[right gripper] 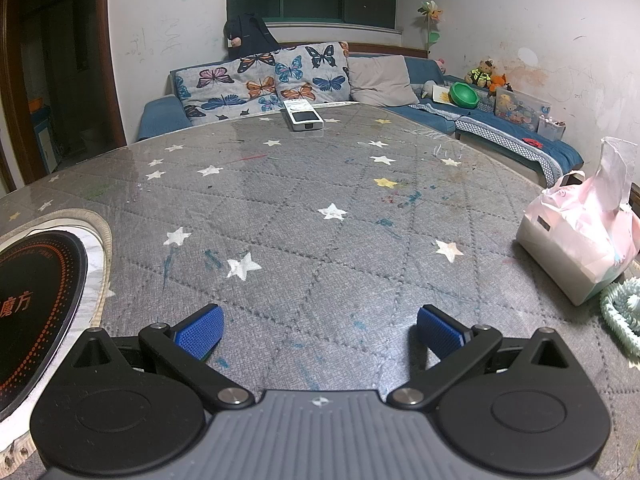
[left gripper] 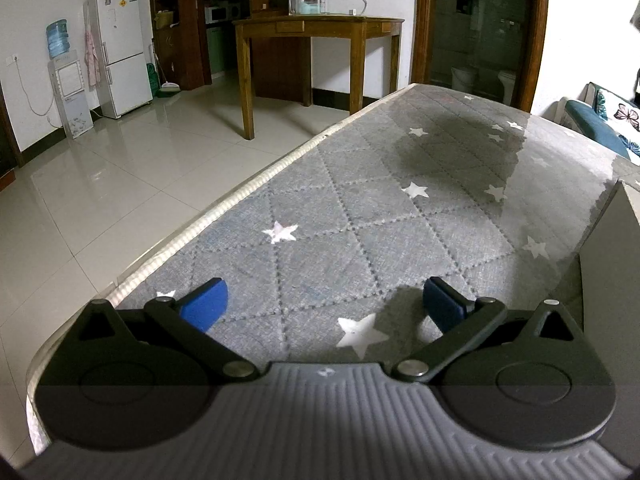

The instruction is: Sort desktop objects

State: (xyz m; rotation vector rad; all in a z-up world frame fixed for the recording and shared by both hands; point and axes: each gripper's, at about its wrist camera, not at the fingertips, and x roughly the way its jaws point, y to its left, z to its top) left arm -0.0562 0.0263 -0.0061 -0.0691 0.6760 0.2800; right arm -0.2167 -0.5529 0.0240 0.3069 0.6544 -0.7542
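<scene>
Left tongs (left gripper: 325, 306), right tongs (right gripper: 319, 332): level over tabletop (right gripper: 320, 208), spread, empty.

Showing a tabletop (right gripper: 320, 184) of quilted grey cloth under a glossy clear cover. Displaying a tissue pack (right gripper: 576, 240) in thin crinkled plastic film, a remote (right gripper: 303, 117) in smooth plastic, ribbed blue pads (right gripper: 200, 334).

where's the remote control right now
In the right wrist view the remote control lies at the far edge of the star-patterned table, just left of centre, in front of the butterfly cushions on the sofa.
</scene>
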